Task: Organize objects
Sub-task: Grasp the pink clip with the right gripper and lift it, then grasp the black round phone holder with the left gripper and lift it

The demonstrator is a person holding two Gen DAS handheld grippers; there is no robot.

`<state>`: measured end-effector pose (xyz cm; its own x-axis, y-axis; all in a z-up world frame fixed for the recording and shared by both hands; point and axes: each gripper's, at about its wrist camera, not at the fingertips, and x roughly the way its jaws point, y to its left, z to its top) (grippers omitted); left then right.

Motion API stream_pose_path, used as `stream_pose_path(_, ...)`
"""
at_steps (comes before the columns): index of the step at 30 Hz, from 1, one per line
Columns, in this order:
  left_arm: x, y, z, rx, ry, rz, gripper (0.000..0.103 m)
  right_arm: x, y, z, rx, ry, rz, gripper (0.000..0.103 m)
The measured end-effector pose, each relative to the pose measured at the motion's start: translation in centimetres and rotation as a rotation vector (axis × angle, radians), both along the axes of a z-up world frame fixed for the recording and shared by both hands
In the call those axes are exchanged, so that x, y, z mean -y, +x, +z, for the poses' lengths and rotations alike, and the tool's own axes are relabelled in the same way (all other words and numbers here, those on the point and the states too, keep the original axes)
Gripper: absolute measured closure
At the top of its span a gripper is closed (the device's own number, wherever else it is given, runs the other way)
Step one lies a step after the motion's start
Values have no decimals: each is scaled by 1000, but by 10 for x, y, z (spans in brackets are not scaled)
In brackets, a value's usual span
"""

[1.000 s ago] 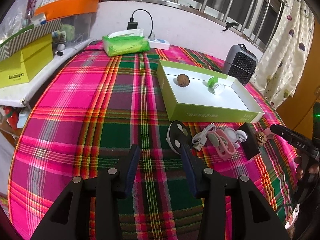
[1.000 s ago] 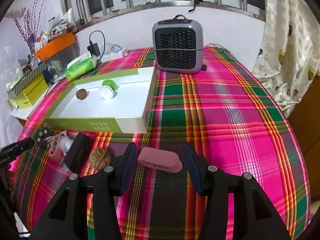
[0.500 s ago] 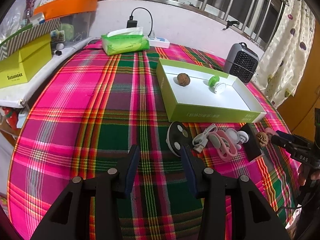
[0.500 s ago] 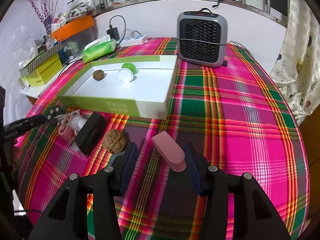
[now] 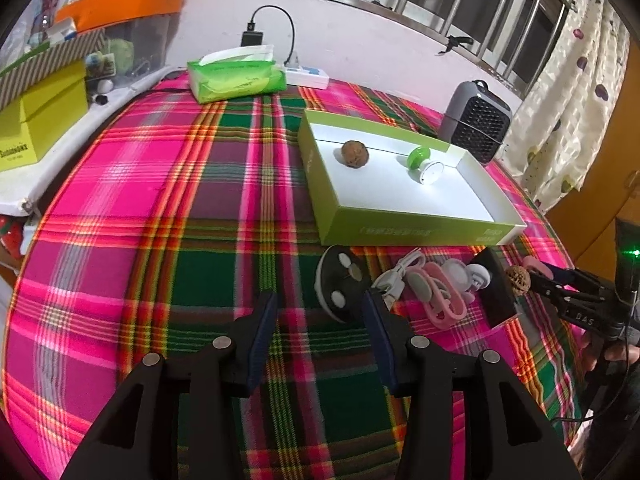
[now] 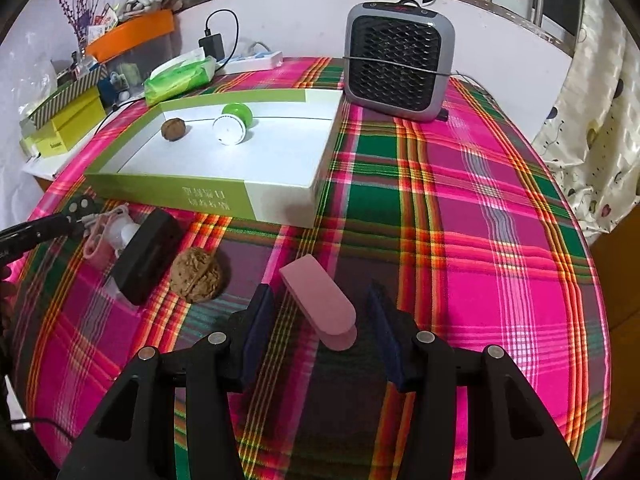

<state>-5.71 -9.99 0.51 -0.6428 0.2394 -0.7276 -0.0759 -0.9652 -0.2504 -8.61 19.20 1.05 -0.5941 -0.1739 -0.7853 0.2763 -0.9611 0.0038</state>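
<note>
A green-walled white tray (image 5: 404,230) (image 6: 208,196) holds a walnut (image 5: 355,153) (image 6: 173,129) and a green-and-white round gadget (image 5: 425,165) (image 6: 233,124). In front of it lie a black disc (image 5: 338,286), a white cable (image 5: 396,276), a pink-and-white gadget (image 5: 440,294), a black box (image 6: 146,254) and a second walnut (image 6: 196,275). A pink clip (image 6: 320,306) lies between the open fingers of my right gripper (image 6: 320,320), untouched. My left gripper (image 5: 318,324) is open and empty, low over the cloth, just in front of the disc.
A grey heater (image 6: 400,62) stands behind the tray. A green tissue pack (image 5: 236,76), a power strip (image 5: 306,76), yellow boxes (image 5: 40,116) and an orange-lidded bin (image 5: 120,0) line the far left. The plaid table (image 6: 460,200) drops off at the right.
My right gripper swung left and nearer, so the pink clip now lies lengthwise between its fingers. My left gripper edged slightly forward toward the black disc.
</note>
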Motion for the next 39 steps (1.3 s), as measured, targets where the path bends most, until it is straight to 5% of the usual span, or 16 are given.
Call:
stream_pose_path(21, -8, -21, -2, 10, -42, 10, 59, 0, -5, 1, -3, 3, -14, 54)
stream_pose_path(27, -7, -22, -3, 12, -14, 4, 71, -4, -6, 2, -5, -10, -35, 65)
stream_pose_path(39, -10, -20, -3, 5, -14, -12, 78, -5, -4, 2, -8, -17, -40, 82)
